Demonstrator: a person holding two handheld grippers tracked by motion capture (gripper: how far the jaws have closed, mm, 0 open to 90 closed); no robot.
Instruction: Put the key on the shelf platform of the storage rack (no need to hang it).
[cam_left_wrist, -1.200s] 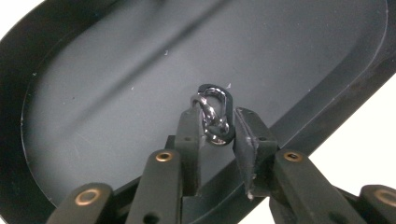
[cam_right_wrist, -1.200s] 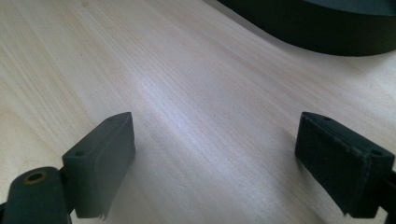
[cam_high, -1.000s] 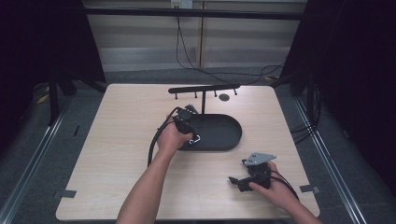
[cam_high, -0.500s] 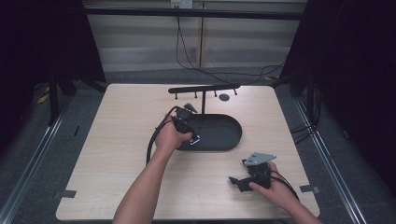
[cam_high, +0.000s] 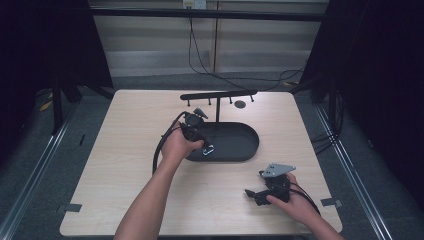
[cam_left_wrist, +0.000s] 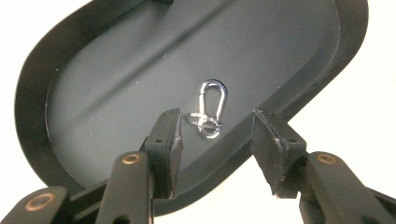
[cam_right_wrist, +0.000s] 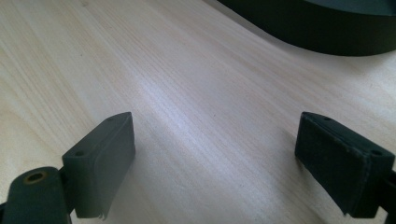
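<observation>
A small silver carabiner (cam_left_wrist: 211, 108) with a ring lies flat on the floor of a black oval tray (cam_left_wrist: 116, 70), close to its near rim. My left gripper (cam_left_wrist: 217, 119) hovers over that rim. Its jaws have just been opening, and the carabiner lies between and just past the tips, untouched by either pad. From above, the left gripper (cam_high: 202, 144) is at the left end of the tray (cam_high: 240, 137), beside the carabiner (cam_high: 208, 150). My right gripper (cam_high: 252, 194) rests near the table's front right, open wide over bare wood (cam_right_wrist: 215, 140).
A black post with a horizontal bar and small pegs (cam_high: 218, 95) rises from the tray's far side. A round dark hole (cam_high: 240, 104) sits in the tabletop behind it. The tray's edge (cam_right_wrist: 317, 28) lies beyond the right gripper. Light wooden table (cam_high: 125, 150).
Little differs: the left hand stays over the tray's left end beside the carabiner, and the right hand has kept still.
</observation>
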